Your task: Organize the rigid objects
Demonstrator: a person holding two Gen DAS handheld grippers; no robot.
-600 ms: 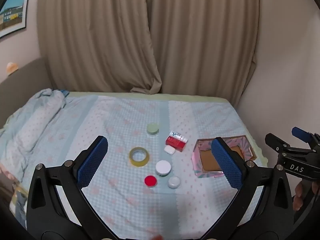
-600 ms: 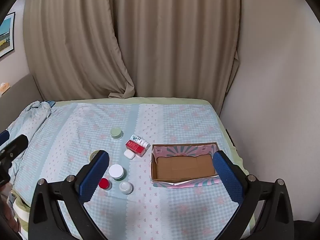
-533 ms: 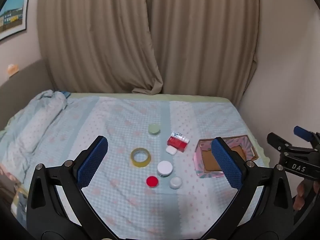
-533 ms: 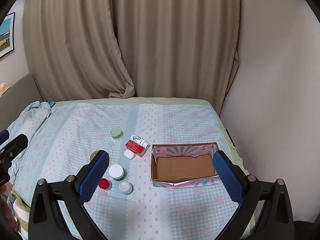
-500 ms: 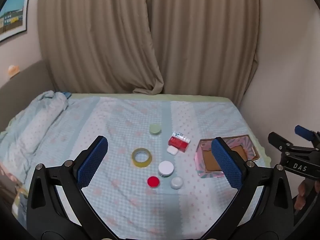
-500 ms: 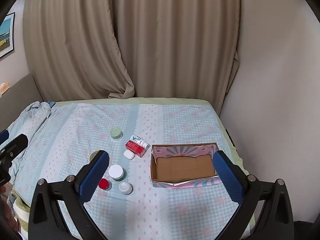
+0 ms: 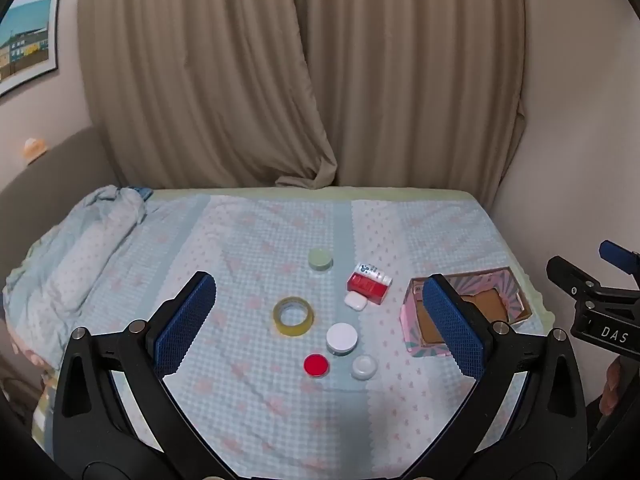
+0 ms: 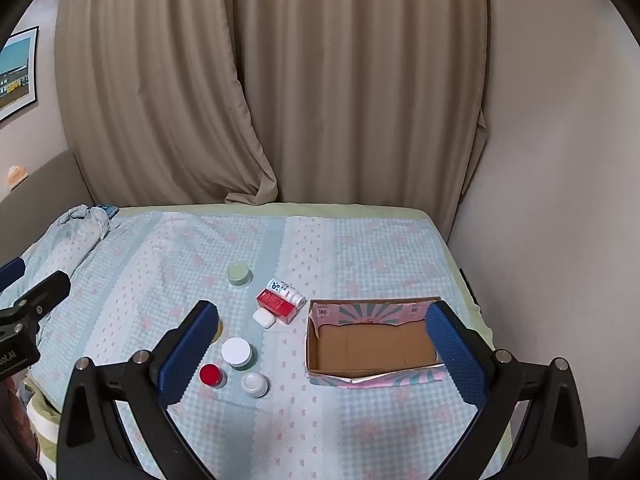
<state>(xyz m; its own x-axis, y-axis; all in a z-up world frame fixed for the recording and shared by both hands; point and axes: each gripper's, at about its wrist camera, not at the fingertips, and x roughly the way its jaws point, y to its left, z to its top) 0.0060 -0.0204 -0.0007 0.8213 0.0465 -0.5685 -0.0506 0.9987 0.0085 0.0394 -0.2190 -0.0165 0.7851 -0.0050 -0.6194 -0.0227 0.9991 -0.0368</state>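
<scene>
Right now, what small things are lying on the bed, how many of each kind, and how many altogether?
Round jars and lids: 4 (green, white, red, clear)
Tape roll: 1
Red box: 1
Small bottle: 1
White case: 1
Open cardboard box: 1
Total: 9

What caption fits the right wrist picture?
Open right gripper above a bed with small jars, and an empty cardboard box.

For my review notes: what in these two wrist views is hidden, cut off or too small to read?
- Tape roll: in the right wrist view, almost wholly behind that gripper's left finger.
- Cardboard box: in the left wrist view, its near left part is covered by that gripper's right finger.
- Print on the red box and small bottle: too small to read.
- Right gripper seen from the left wrist: cut off by the frame edge.
</scene>
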